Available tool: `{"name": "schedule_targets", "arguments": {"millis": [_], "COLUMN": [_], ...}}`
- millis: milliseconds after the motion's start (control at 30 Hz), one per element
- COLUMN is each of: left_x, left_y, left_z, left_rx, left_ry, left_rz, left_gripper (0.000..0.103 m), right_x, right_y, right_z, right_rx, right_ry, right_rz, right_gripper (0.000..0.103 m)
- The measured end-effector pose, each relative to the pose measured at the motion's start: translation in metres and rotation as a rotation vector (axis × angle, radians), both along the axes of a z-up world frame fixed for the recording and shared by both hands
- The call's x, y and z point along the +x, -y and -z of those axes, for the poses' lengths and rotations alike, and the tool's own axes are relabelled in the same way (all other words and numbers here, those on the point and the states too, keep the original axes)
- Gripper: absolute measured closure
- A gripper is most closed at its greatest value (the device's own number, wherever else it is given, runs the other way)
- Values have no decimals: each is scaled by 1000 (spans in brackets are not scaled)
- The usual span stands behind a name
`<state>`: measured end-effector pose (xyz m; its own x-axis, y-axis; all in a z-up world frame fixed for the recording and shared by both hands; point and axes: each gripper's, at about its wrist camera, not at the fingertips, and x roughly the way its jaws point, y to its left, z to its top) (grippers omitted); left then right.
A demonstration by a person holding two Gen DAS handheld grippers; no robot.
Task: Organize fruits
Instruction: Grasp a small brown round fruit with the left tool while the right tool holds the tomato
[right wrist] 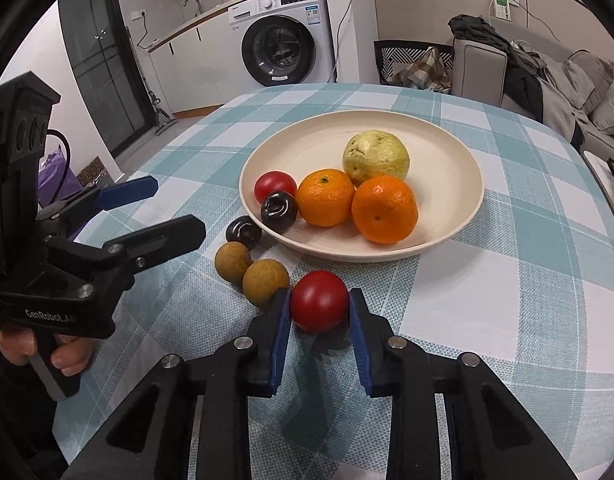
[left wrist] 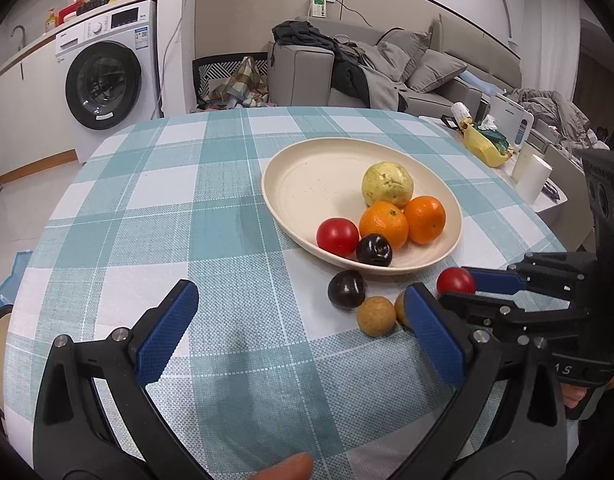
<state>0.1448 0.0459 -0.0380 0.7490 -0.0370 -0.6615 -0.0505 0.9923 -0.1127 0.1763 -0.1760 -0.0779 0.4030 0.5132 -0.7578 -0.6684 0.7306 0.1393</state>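
Observation:
A cream plate (right wrist: 447, 148) (left wrist: 307, 176) holds a yellow-green guava (right wrist: 375, 156), two oranges (right wrist: 385, 208), a red tomato (right wrist: 275, 185) and a dark plum (right wrist: 279, 211). On the cloth beside it lie a second dark plum (right wrist: 243, 232) (left wrist: 346, 289) and two brown longans (right wrist: 265, 281) (left wrist: 376, 316). My right gripper (right wrist: 320, 306) is shut on a second red tomato (right wrist: 319, 301) (left wrist: 455, 281) in front of the plate. My left gripper (left wrist: 303, 312) is open and empty over the cloth left of the loose fruit; it also shows in the right wrist view (right wrist: 163, 208).
The round table has a teal and white checked cloth (left wrist: 167, 208). A side table at the right carries a white cup (left wrist: 533, 178) and a yellow bag (left wrist: 485, 146). A washing machine (left wrist: 107, 76) and a grey sofa (left wrist: 427, 68) stand beyond the table.

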Motion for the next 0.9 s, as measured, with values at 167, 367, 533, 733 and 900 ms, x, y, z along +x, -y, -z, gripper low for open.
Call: {"name": "schedule_targets", "arguments": {"millis": [167,367,533,733,900], "left_x": [3,-1,-6,-15,-6], "left_y": [6,14,31,56,69], "left_z": [5,4,-1,-5,0], "left_rx": [-16,-17,-13,-4,-40], "left_ry": [-37,-25,2,18,-34], "left_rz": [52,105,200,325,334], "left_gripper": [1,2,27,49,63], "right_x": [0,4,5,6,5], "right_y": [8,16,19,21,21], "right_z": [-5,-7,-9,-10,-10], "right_rx": [3,2,3,6,6], "right_ry": [12,16,18,19,20], "right_rz": [20,44,56,59,59], "right_gripper": [74,74,74,74,74]}}
